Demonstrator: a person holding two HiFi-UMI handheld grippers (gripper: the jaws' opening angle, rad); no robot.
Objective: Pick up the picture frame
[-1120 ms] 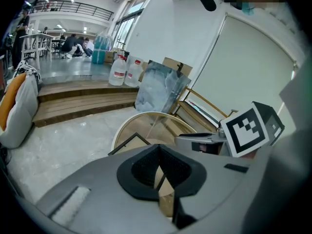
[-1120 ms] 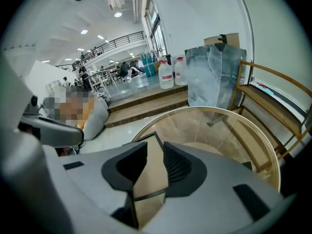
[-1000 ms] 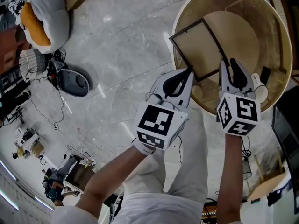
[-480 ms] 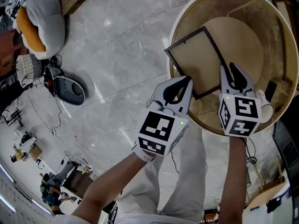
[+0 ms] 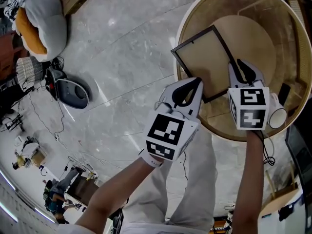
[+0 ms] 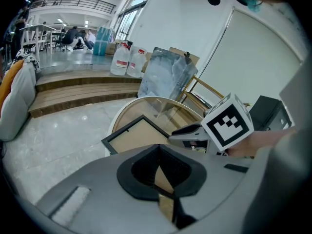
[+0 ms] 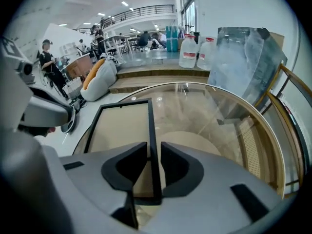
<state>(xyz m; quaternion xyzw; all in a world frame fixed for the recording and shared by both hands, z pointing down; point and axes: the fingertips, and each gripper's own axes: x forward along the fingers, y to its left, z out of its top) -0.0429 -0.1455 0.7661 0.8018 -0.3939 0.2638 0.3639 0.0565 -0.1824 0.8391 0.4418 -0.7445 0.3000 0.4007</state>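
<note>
The picture frame (image 5: 202, 57), black-edged with a tan back, is held tilted over a round glass-topped table (image 5: 187, 13) with a woven rim. My left gripper (image 5: 197, 85) is shut on the frame's near left corner. My right gripper (image 5: 238, 65) is shut on its right rail. In the left gripper view the frame (image 6: 134, 133) runs into the closed left gripper (image 6: 159, 146), with the right gripper (image 6: 192, 134) just beyond. In the right gripper view the frame's rail (image 7: 151, 126) passes straight between the jaws of the right gripper (image 7: 154, 156).
A marble floor lies left of the table, with a round floor robot (image 5: 73, 92), loose cables and an orange-and-white cushion (image 5: 41, 16). A small black object (image 5: 283, 94) lies near the table's right rim. Wooden steps (image 6: 83, 89) and water jugs (image 6: 127, 62) stand behind.
The frame and both grippers have shifted slightly left in the head view and the frame looks a little nearer. Both grippers have stayed shut on it.
</note>
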